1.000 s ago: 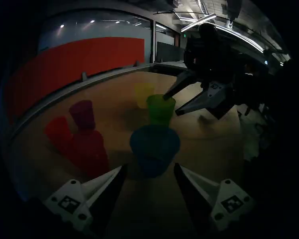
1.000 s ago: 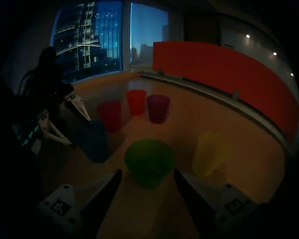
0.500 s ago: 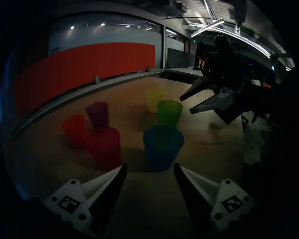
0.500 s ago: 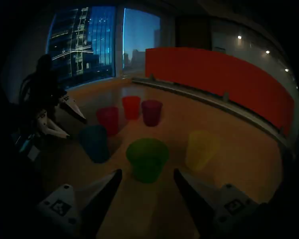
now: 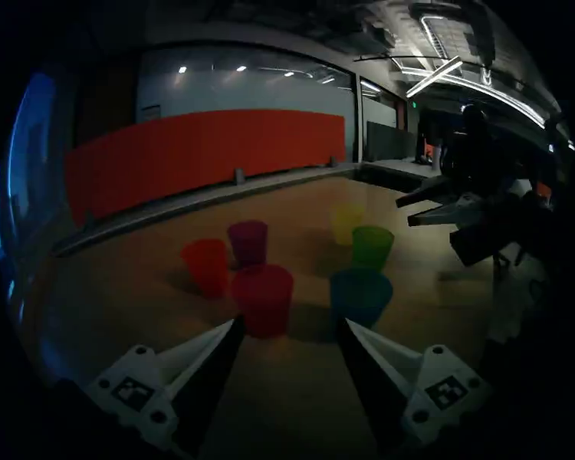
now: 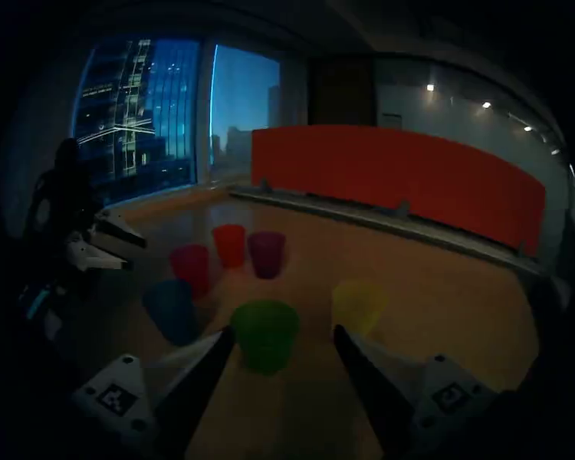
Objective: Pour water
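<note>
Six plastic cups stand upright on a wooden table (image 5: 134, 307) in dim light. In the left gripper view the dark red cup (image 5: 263, 300) and blue cup (image 5: 360, 297) are nearest, with orange-red (image 5: 207, 264), purple (image 5: 248, 243), green (image 5: 372, 247) and yellow (image 5: 347, 222) cups behind. My left gripper (image 5: 289, 326) is open and holds nothing, short of the cups. My right gripper (image 6: 284, 331) is open too, with the green cup (image 6: 265, 335) just ahead of its tips. Beside it are the blue cup (image 6: 171, 310) and yellow cup (image 6: 358, 308).
A long red panel (image 5: 203, 153) runs along the table's far edge. The right gripper (image 5: 441, 211) hovers beyond the green cup; the left gripper (image 6: 107, 241) sits left of the cups, under tall windows (image 6: 134, 115). Bare tabletop (image 6: 441, 307) lies to the right.
Both grippers have drawn back from the cups, which now look smaller and farther off. The left gripper view has also swung so the dark red cup sits ahead of it. Both stay open.
</note>
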